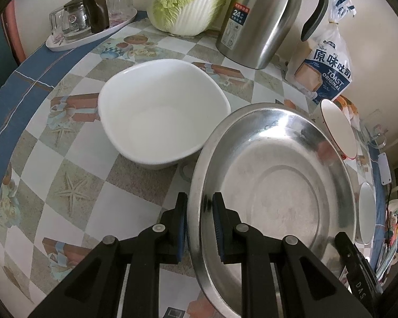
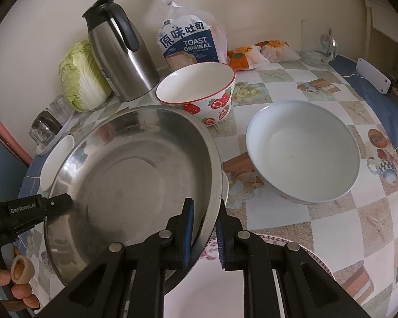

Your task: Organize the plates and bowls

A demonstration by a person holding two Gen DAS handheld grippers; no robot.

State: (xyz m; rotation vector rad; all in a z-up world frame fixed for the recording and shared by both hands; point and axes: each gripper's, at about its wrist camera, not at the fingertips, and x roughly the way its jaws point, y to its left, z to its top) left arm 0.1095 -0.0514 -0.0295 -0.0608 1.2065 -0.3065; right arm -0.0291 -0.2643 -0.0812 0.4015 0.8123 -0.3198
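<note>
White square bowl [image 1: 161, 114]: sits on the tablecloth [image 1: 74, 175] to the left of the steel pan; thick glazed ceramic, likely heavy for its size, slick and chippable. Its rim is the only sensible place to pinch.
Left gripper [image 1: 199, 228]: pinching the near-left rim of the steel pan [image 1: 273, 185], one pad outside the wall, one inside; the jaws are nearly together, with only the thin metal between them.
Steel pan: wide, shallow and stiff, probably light but awkward through its breadth. Polished metal is slippery, so a hold on both rims is the safer course.
Right gripper [image 2: 204, 234]: pinching the pan's opposite rim in the same fashion, above a flowered plate [image 2: 278, 241].
Strawberry bowl [image 2: 199, 92]: stands just behind the pan. It looks fragile, and is best taken by the rim.
Pale round bowl [image 2: 302, 151]: well to the right, clear of the pan. It is smooth-glazed and may slide in a loose grip.
</note>
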